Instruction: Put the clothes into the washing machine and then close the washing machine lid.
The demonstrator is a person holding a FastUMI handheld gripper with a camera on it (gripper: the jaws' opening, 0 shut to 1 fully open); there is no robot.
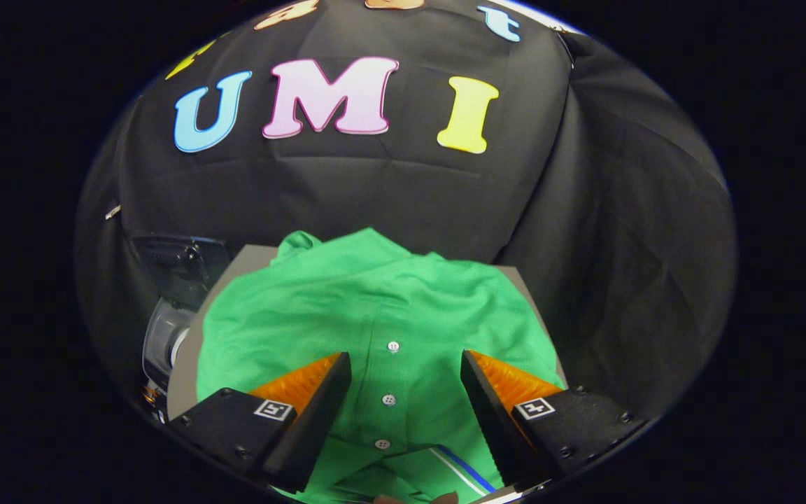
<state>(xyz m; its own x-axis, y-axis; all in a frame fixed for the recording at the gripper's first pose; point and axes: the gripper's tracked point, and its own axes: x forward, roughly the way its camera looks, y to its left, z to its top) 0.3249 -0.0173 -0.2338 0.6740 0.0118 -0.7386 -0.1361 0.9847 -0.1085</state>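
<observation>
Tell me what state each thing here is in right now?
Green shirt: lying spread on the table, buttoned, not gripped.
Gripper: open, fingers either side of the shirt's button row.
Table: mostly covered by the shirt.
Washing machine: beside the table; lid state unclear.

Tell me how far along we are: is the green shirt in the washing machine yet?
Not yet. Nothing looks done: the green shirt lies spread on the grey table, its button placket running between the fingers. In hand: the gripper is open, fingers apart on either side of the buttons, not pressing the cloth. The washing machine sits beyond the table's left edge. Left: grasp the shirt, load it, close the lid.
</observation>
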